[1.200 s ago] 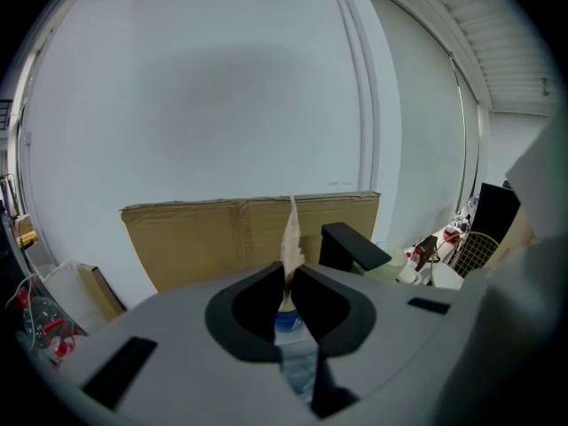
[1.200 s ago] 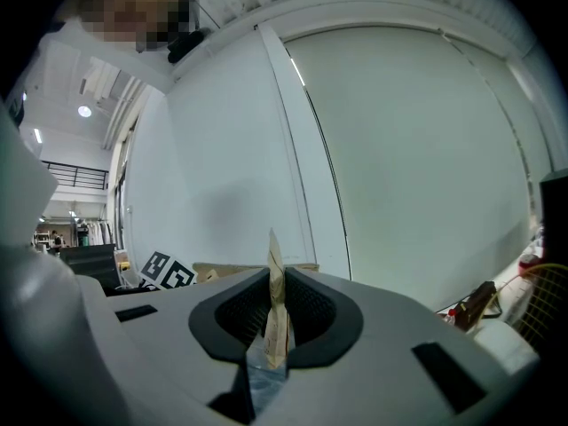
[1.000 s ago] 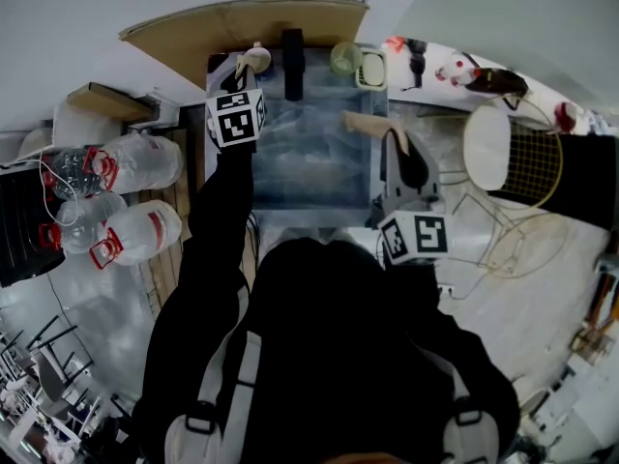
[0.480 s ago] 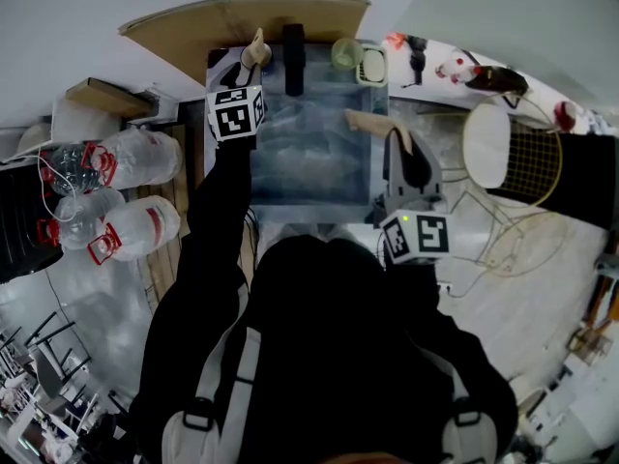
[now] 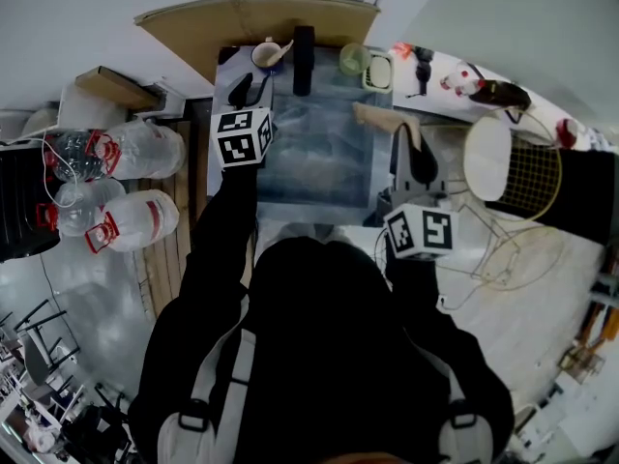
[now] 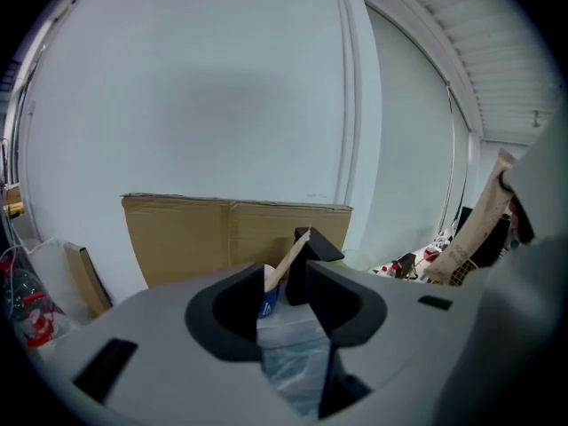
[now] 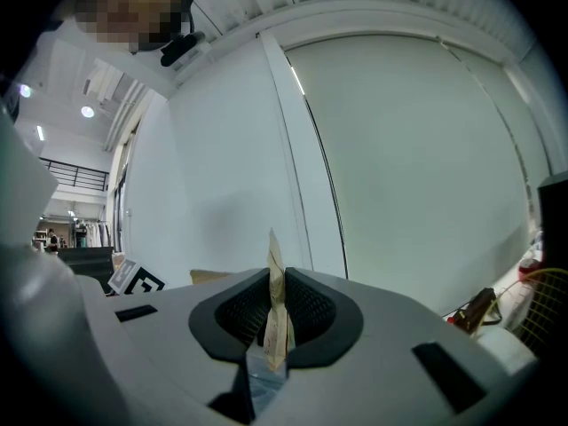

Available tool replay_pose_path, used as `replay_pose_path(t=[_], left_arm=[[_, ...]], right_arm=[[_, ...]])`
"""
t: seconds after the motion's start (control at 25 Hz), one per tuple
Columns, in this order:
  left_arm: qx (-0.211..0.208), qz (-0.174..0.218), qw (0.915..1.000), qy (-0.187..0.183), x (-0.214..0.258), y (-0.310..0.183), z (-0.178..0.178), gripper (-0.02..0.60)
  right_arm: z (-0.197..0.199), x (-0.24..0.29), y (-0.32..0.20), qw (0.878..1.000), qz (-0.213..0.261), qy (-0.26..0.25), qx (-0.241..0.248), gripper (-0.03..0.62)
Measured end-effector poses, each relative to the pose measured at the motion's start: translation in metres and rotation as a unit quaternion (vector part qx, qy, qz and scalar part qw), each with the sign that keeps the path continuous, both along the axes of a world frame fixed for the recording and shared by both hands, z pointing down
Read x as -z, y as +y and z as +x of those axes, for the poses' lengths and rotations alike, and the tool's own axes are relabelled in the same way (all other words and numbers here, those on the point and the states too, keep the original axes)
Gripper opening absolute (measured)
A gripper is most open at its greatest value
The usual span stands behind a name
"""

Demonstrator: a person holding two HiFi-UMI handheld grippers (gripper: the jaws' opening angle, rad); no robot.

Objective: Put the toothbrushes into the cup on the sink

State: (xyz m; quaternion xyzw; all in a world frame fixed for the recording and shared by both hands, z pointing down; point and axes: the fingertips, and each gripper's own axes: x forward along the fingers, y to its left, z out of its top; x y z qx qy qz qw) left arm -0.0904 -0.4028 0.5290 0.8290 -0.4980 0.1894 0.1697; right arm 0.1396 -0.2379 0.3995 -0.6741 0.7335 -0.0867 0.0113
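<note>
One toothbrush (image 5: 281,49) seemingly in cup (image 5: 261,59); right tool's (image 7: 273,313) view shows second toothbrush (image 7: 274,264)

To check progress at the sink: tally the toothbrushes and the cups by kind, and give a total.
Toothbrushes: 2, one toothbrush in the blue cup, the other toothbrush clamped in the right gripper.
Cups: 2, the blue cup and a green cup.
Total: 4
</note>
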Motion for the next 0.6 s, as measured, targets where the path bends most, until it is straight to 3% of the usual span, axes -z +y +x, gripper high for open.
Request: replay_pose_path(t=[0.4, 0.6], left_arm=[[-0.005, 0.008, 0.9994, 0.033, 0.027, 0.054, -0.005, 0.118], [0.001, 0.021, 0.9993, 0.031, 0.040, 0.075, -0.007, 0.029]], right_arm=[[0.007, 0.023, -0.032, 0.999, 0.050, 0.014, -0.004, 0.041], [0.009, 0.032, -0.055, 0.997, 0.071, 0.025, -0.009, 0.041]])
